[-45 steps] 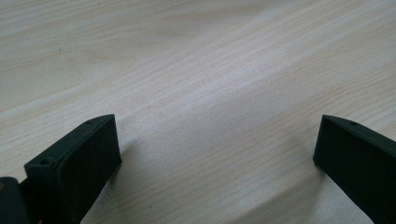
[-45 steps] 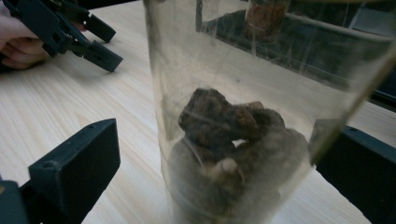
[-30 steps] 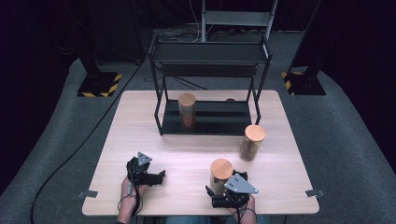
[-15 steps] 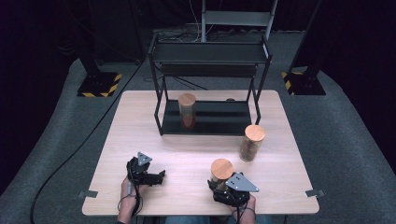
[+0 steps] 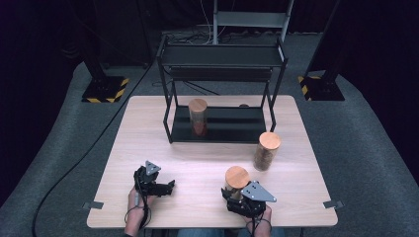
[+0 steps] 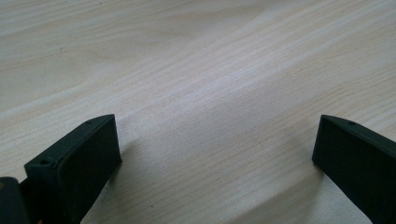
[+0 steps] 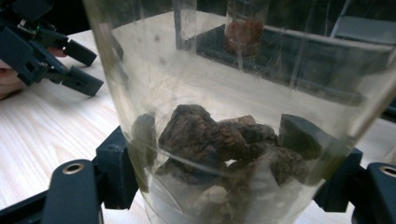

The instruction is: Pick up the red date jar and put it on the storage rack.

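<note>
A clear glass jar (image 5: 237, 178) with a round wooden lid stands near the table's front edge, right of the middle. Dark brown lumps lie in the bottom of the jar (image 7: 233, 93). My right gripper (image 5: 234, 190) is shut on its lower part, one black pad on each side of the glass, as the right gripper view (image 7: 224, 154) shows from close up. My left gripper (image 5: 165, 186) rests low over the wooden table at the front left, open, with only bare wood between its jaws (image 6: 217, 140). It also shows far left in the right gripper view (image 7: 70, 65).
A second lidded jar (image 5: 266, 150) stands on the table to the right. A third jar (image 5: 198, 117) sits on the lower shelf of a black metal rack (image 5: 222, 57) at the table's far side. Dark floor surrounds the table (image 5: 207, 158).
My right gripper's jaws have drawn in against the front jar, and its body has shifted slightly towards the jar. The left gripper and the other jars have stayed where they were.
</note>
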`<state>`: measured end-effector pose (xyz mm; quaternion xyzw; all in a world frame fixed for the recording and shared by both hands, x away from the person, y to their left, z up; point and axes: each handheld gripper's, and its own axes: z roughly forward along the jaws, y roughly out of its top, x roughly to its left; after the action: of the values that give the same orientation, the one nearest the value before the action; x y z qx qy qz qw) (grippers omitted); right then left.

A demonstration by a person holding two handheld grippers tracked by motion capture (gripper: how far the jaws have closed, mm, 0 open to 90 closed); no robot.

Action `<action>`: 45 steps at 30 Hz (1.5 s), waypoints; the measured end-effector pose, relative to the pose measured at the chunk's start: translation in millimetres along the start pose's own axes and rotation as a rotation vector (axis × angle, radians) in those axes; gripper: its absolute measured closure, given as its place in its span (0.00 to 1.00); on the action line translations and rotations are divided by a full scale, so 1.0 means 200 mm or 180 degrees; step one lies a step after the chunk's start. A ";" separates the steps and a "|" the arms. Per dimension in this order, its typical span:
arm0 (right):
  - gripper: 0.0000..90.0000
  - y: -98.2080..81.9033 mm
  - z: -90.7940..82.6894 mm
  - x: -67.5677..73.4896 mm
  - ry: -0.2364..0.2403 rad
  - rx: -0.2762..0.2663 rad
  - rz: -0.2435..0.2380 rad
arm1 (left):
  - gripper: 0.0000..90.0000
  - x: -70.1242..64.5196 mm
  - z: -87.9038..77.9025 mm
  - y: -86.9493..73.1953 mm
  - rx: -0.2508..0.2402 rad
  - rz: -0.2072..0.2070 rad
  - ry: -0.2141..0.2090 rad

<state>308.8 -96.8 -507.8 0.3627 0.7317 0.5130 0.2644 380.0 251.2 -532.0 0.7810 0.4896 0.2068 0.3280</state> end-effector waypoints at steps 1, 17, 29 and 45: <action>0.27 0.01 0.00 0.00 -0.0013 0.0000 -0.0019 | 0.00 0.00 0.00 0.00 0.0001 0.0002 0.0000; 0.27 0.09 0.01 -0.01 -0.0030 0.0034 -0.0131 | 0.00 0.00 0.00 0.00 0.0001 0.0000 -0.0001; 0.27 0.12 0.04 -0.02 -0.0066 0.0065 -0.0159 | 0.00 0.00 0.00 0.00 0.0000 -0.0001 0.0000; 0.27 0.16 0.08 -0.05 -0.0093 0.0064 -0.0176 | 0.00 0.00 0.00 0.00 0.0000 -0.0008 0.0007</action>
<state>334.6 -89.2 -482.7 0.3524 0.7426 0.4927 0.2855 380.1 251.3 -532.0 0.7801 0.4909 0.2073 0.3278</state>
